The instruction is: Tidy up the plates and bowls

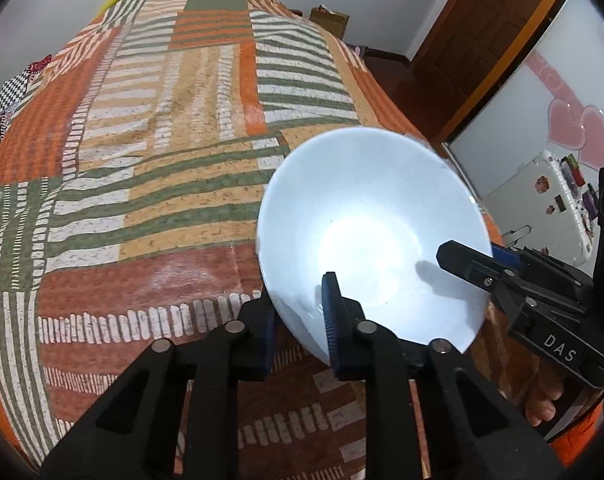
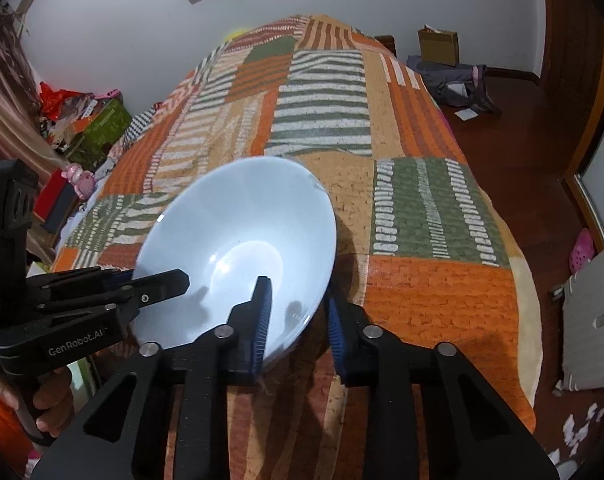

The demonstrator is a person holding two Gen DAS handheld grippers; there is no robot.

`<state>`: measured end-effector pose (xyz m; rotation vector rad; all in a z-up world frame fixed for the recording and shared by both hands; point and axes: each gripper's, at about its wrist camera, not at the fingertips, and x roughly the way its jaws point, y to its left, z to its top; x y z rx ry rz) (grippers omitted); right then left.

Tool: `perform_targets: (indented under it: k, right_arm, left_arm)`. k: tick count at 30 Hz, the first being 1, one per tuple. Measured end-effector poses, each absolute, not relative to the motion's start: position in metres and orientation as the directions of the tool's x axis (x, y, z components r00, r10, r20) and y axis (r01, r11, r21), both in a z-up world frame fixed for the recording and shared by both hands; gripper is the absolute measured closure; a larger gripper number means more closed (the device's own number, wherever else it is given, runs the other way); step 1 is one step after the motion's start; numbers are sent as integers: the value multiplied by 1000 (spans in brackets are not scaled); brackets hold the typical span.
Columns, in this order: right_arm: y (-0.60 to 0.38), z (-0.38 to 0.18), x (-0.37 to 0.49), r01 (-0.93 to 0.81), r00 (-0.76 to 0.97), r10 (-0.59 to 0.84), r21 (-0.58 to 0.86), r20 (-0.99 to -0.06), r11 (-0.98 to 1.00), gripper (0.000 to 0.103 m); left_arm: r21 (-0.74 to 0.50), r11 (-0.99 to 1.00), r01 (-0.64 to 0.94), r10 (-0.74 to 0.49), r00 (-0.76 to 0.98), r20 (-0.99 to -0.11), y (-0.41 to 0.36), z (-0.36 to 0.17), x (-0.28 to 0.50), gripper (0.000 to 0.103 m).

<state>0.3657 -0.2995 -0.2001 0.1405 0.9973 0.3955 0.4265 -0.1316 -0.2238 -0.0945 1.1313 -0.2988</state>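
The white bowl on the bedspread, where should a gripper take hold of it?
Grip the white bowl by its thin rim, one finger inside and one outside, coming from the near edge. Its wide flaring wall is too broad to span. Both the left gripper and right gripper already pinch it there.

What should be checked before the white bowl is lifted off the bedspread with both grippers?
1. Left gripper shut on the white bowl, one finger inside the rim, one outside: ok.
2. Right gripper shut on the bowl's rim on the other side: ok.
3. Bowl empty, nothing to spill: ok.
4. Bowl level: not ok, it looks tilted in both views.
5. Bowl's underside resting on the patchwork bedspread or already raised: cannot tell.
6. Other plates or bowls to stack it with: not ok, none shows in either view.
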Motion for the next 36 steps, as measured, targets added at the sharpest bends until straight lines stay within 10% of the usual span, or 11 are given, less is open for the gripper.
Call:
perform_targets:
  k: [36]
  right_arm:
    - [-228,-126,294,-373,553,434,255,-711,892,81]
  left_arm:
    - [-196,970,141,-241,550,-799,-61,-128,312,84]
